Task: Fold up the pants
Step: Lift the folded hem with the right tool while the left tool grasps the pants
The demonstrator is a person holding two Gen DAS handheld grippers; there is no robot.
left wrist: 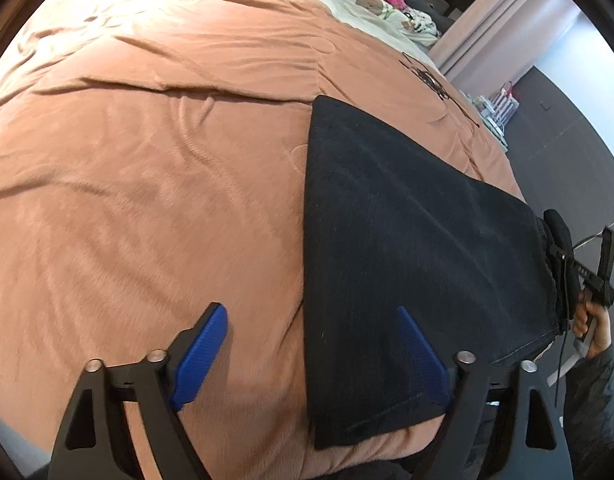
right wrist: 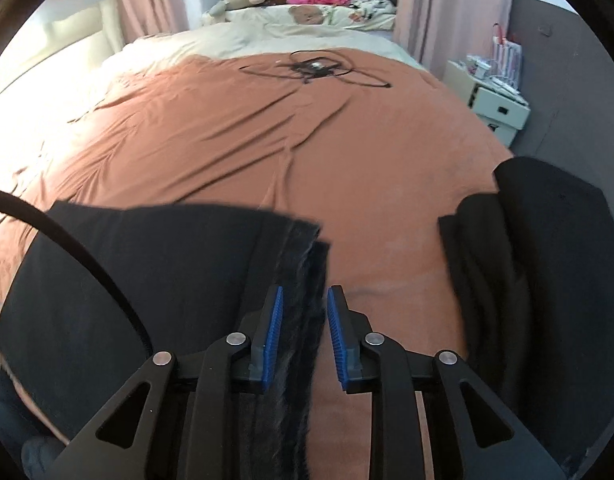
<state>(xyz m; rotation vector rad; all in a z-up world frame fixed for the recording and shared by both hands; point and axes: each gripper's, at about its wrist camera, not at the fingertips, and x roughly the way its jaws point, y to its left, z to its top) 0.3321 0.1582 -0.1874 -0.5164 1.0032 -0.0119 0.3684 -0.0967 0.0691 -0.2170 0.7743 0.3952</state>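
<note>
On brown bedspread [left wrist: 147, 160], black pants [left wrist: 407, 240] lying folded, long axis running away from person. Right gripper [right wrist: 305, 304] nearer, straddling their edge, pads parted, not pinching. Left gripper [left wrist: 311, 320] gaping wide, empty, hovering over near corner.

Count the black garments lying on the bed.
2: folded black pants at the near edge, under the right gripper; a rumpled dark pile further right. More may lie out of view.

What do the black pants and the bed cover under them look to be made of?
Black pants: a matte, fairly thick woven fabric, possibly cotton, with a stitched hem and a fuzzy inner lining showing at the edge.
Brown bed cover: soft brushed fabric, by its dull sheen and shallow rumpled creases.
</note>
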